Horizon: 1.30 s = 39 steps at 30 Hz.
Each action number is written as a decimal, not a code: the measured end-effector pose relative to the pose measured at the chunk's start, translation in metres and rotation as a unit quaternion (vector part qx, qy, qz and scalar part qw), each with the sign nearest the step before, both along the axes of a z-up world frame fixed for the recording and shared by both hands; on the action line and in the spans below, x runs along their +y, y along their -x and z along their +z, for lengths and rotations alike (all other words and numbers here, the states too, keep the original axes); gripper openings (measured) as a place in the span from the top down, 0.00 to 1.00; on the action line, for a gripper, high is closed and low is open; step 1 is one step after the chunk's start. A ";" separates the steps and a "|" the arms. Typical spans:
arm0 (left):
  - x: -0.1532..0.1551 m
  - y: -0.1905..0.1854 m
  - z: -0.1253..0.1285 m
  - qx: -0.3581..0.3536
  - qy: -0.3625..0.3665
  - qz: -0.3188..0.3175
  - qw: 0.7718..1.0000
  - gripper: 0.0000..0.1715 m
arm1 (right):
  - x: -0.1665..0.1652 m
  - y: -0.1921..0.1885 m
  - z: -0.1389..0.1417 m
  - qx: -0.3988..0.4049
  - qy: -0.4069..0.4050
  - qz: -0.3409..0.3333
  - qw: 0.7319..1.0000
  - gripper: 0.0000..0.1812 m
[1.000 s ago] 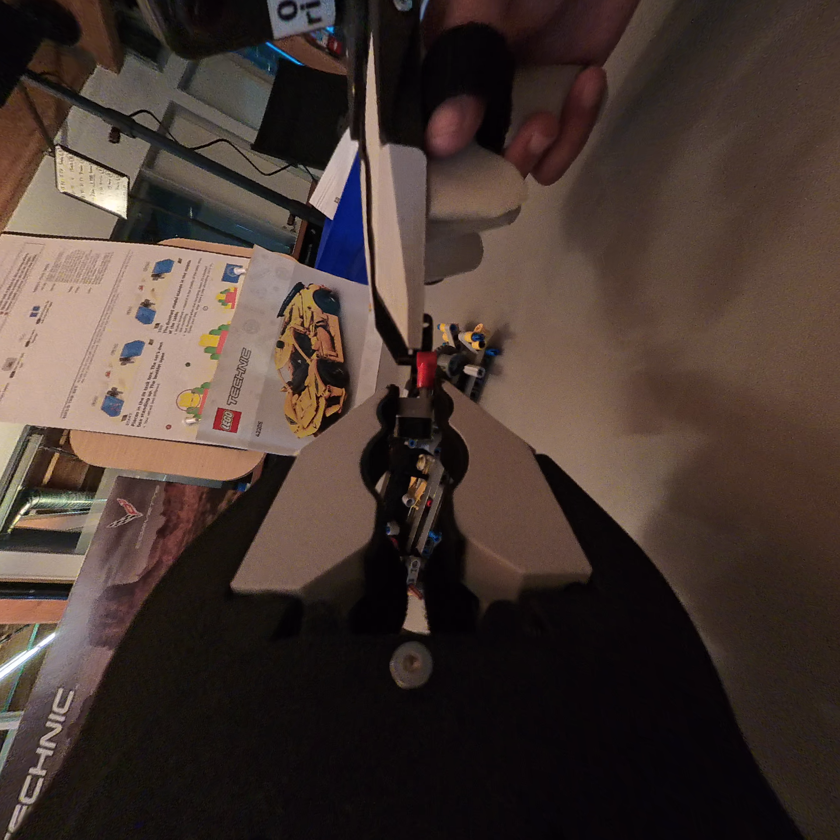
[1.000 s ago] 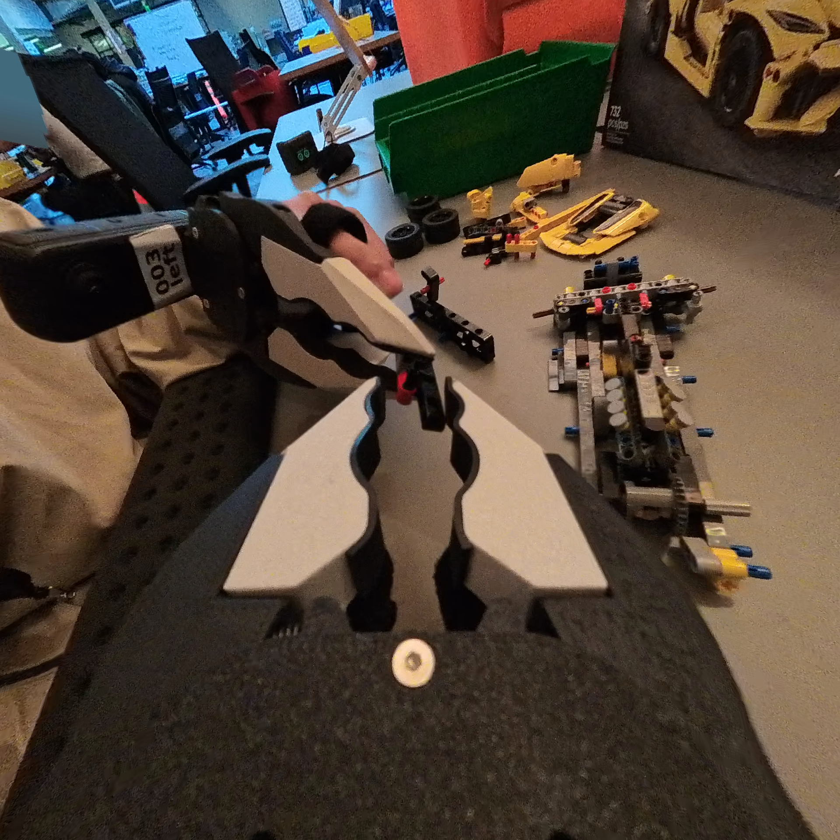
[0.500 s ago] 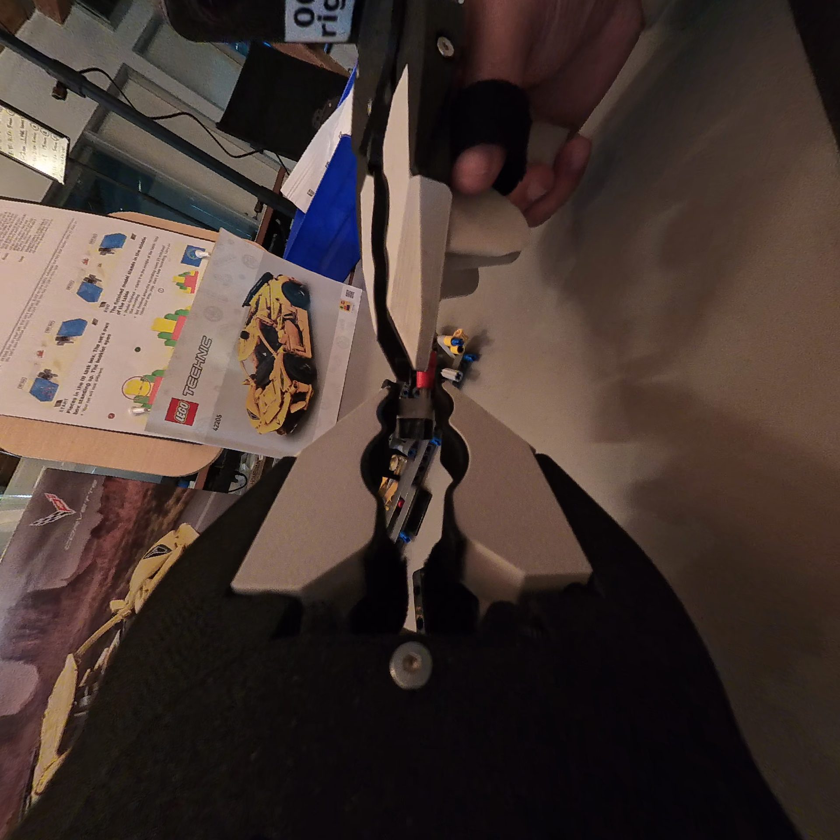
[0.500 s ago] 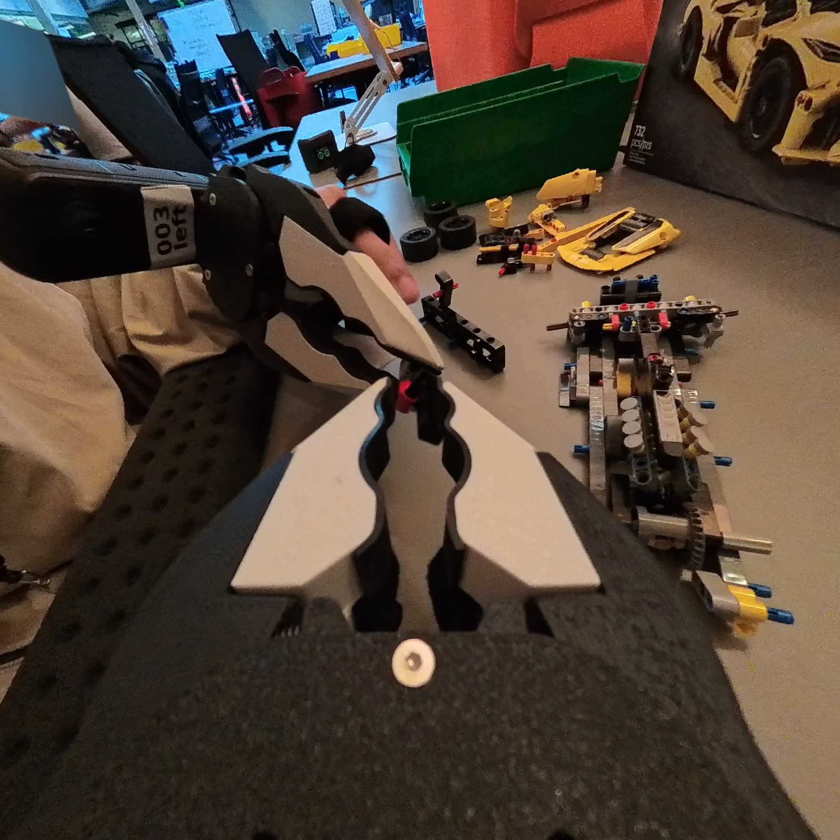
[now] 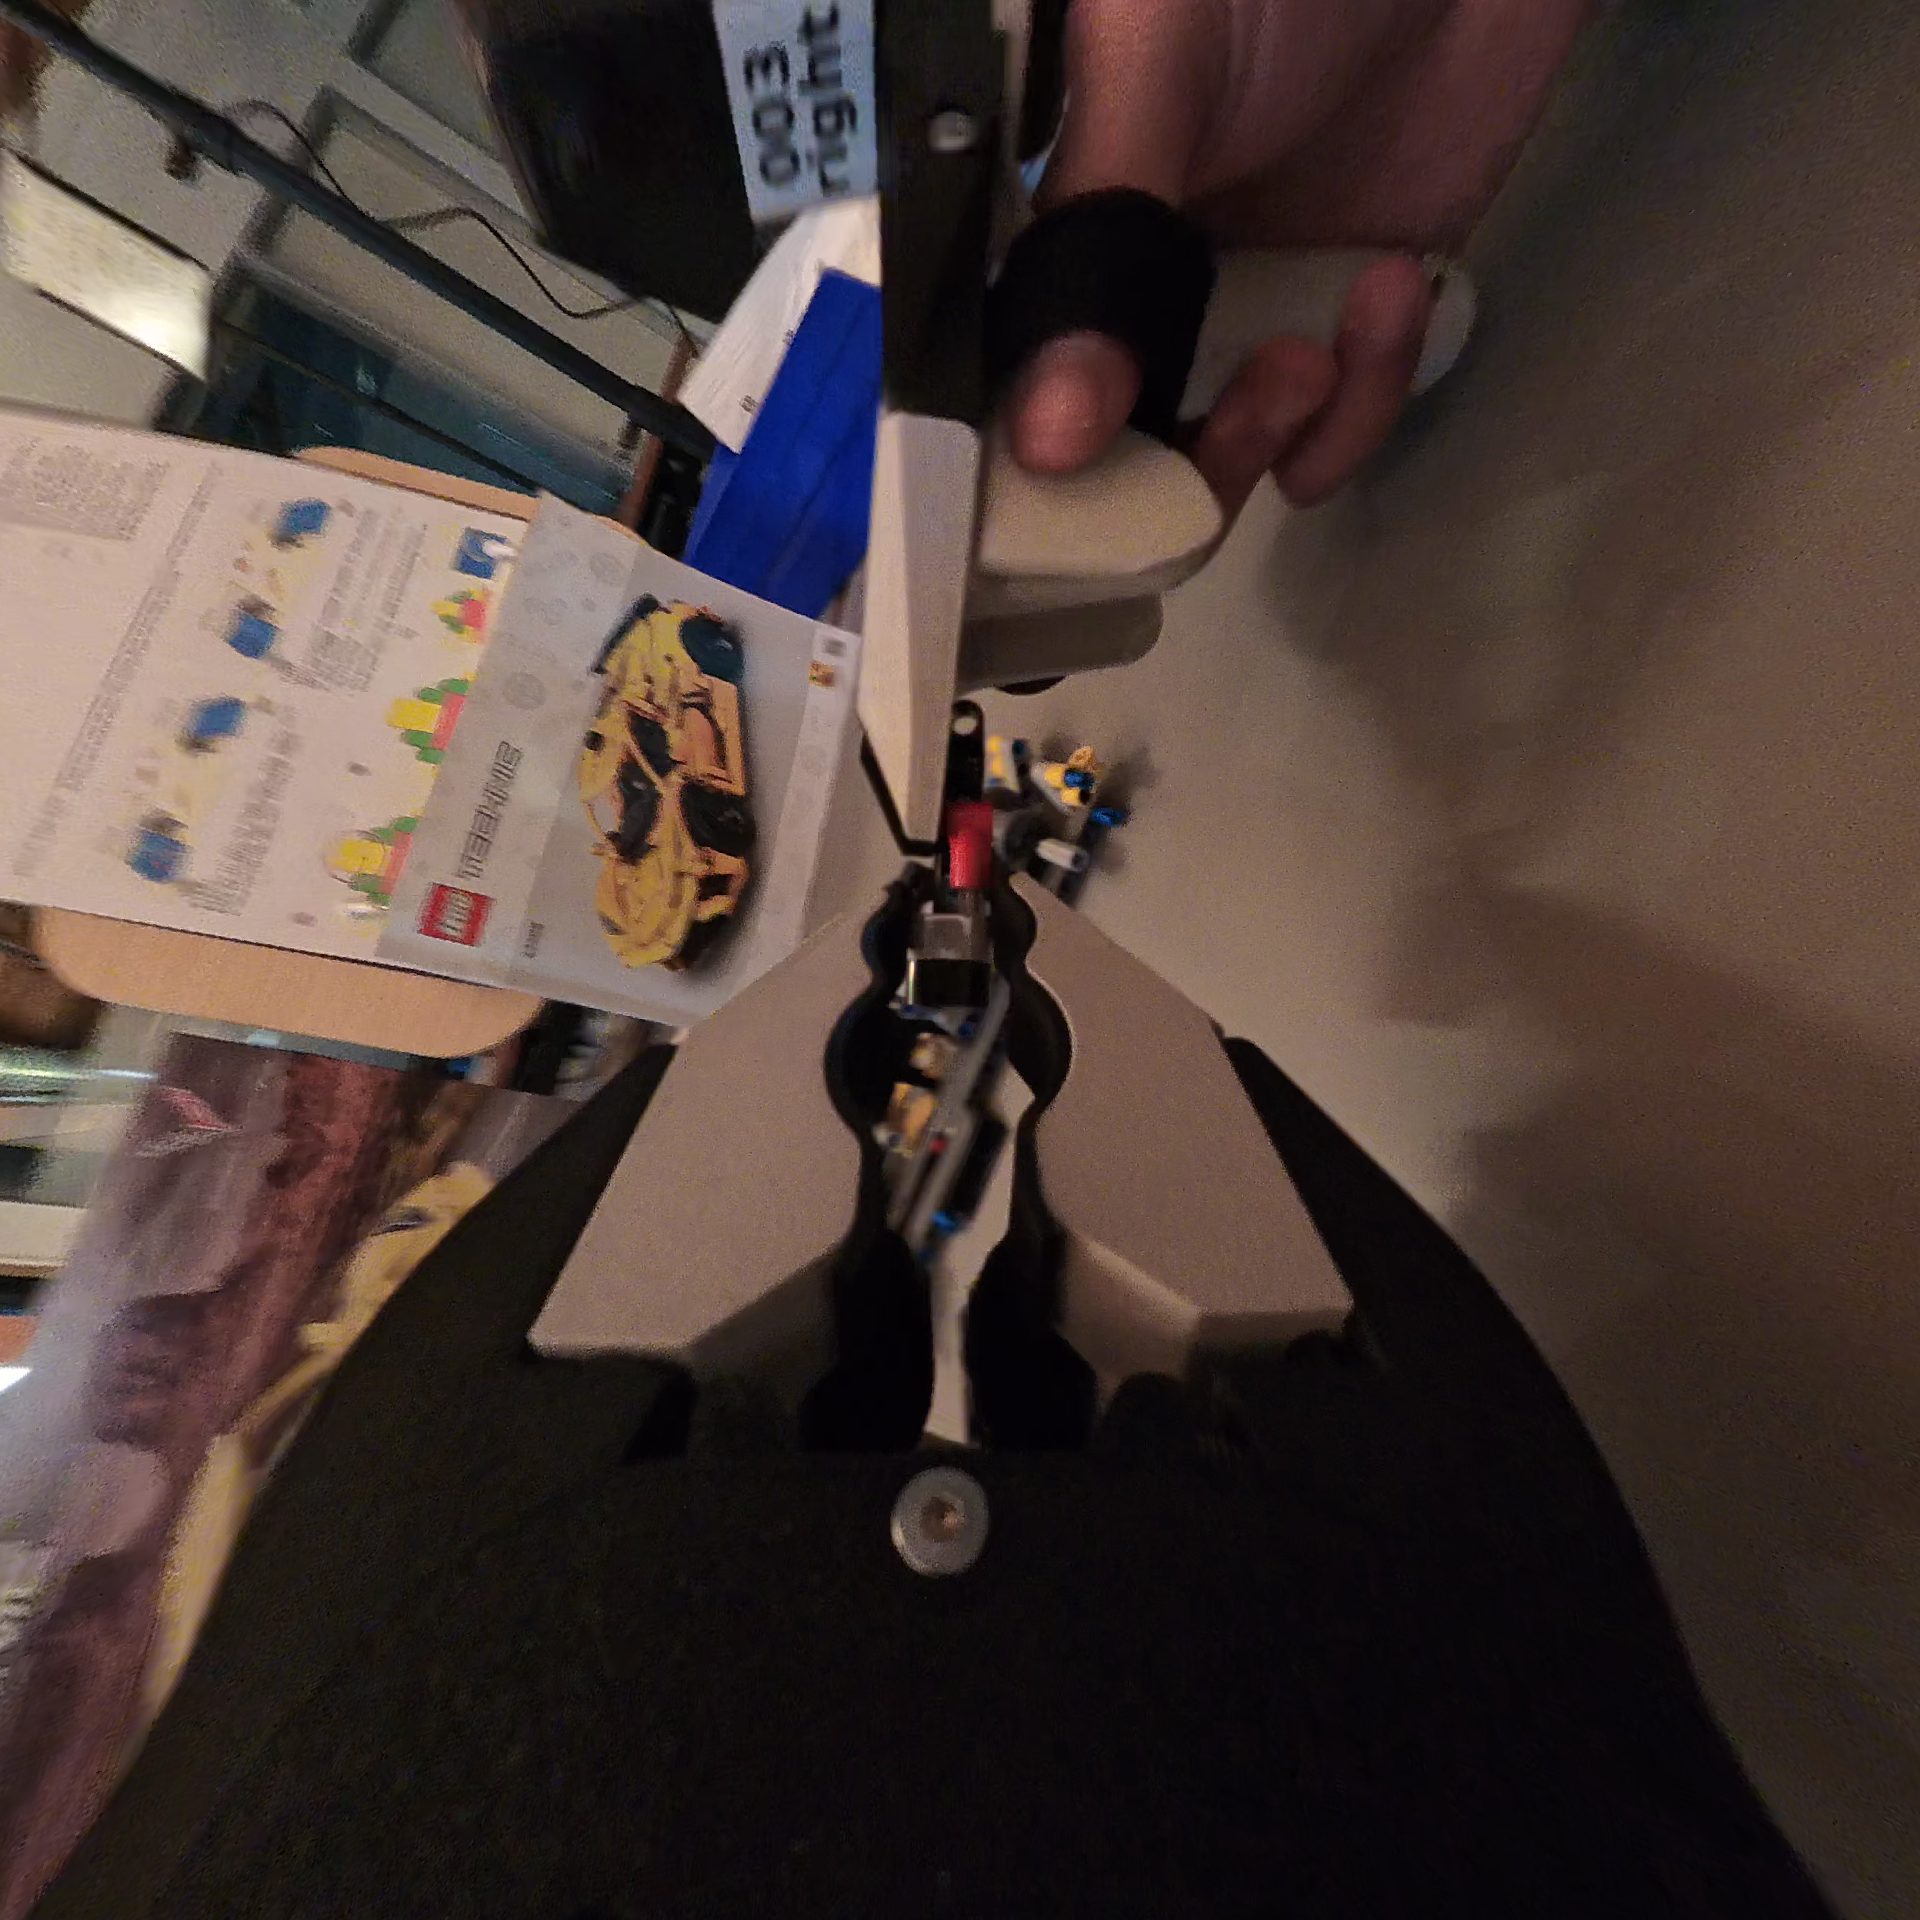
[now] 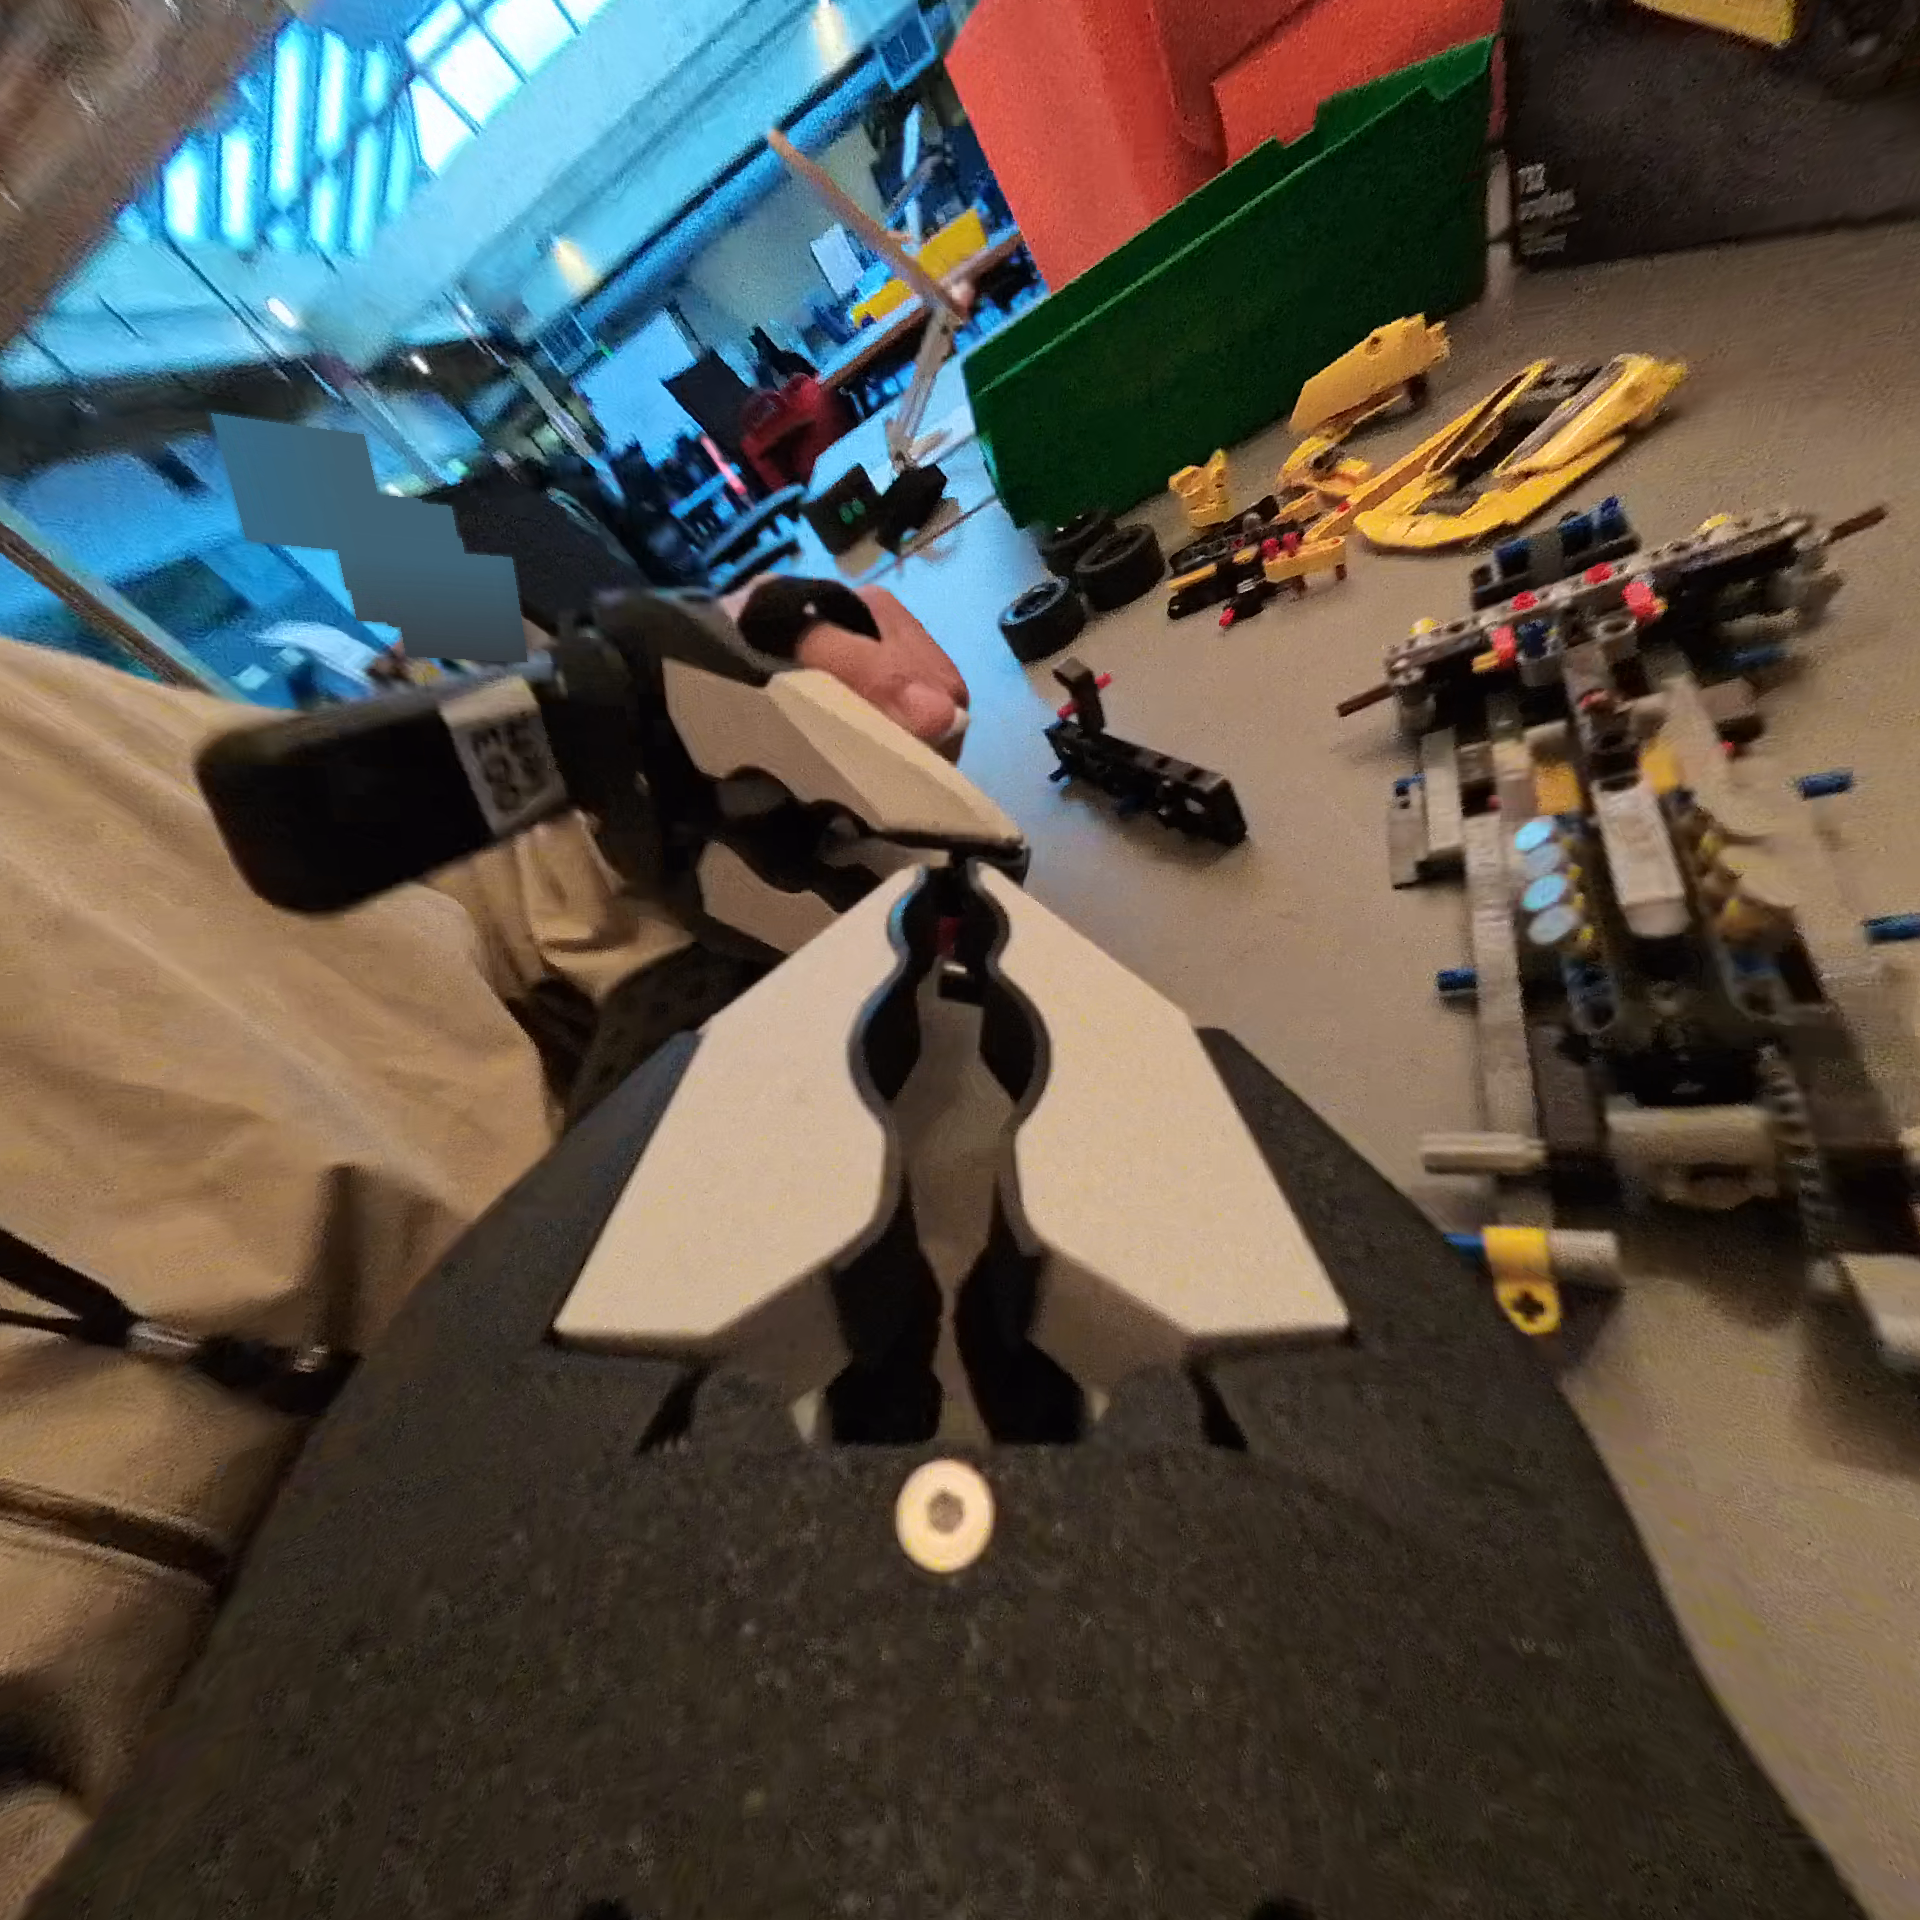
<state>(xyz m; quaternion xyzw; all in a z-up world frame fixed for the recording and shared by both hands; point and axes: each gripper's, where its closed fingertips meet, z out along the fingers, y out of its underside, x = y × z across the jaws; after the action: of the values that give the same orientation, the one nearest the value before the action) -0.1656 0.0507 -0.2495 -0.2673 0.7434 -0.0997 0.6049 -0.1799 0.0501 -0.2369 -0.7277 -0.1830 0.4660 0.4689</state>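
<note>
My left claw [image 5: 961, 894] and right claw [image 6: 951, 894] meeting tip to tip, both pinching one small black-and-red brick piece [image 5: 964, 842], half-built toy car frame [image 6: 1621, 914] on the surface [image 6: 1299, 935] far right

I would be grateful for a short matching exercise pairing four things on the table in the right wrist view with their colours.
Things:
1. long bin
2. loose wheels
3. curved body panels
4. large block behind the bin

Colours:
A. yellow
B. orange-red
C. green
D. black

Pairs: 1-C, 2-D, 3-A, 4-B
</note>
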 end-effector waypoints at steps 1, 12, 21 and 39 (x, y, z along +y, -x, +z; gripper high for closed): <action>-0.001 -0.001 -0.001 0.002 -0.039 0.001 0.999 0.92 | -0.001 0.000 0.000 0.029 0.027 0.010 0.999 0.99; -0.041 -0.007 -0.032 0.053 -0.145 -0.048 0.987 0.92 | 0.009 -0.058 0.071 0.233 -0.033 -0.038 0.971 0.99; -0.015 -0.012 -0.010 0.021 0.095 0.005 0.995 0.91 | 0.015 -0.183 0.013 -0.003 0.045 -0.300 0.953 0.99; -0.031 0.002 -0.009 0.078 0.355 -0.082 0.928 0.91 | -0.042 -0.026 0.004 -0.305 -0.179 0.022 0.935 0.83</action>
<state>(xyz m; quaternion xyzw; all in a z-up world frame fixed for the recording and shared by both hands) -0.1678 0.0202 -0.2586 -0.4095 0.7233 -0.3857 0.4005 -0.1537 0.0078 -0.2331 -0.7344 -0.4140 0.1910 0.5028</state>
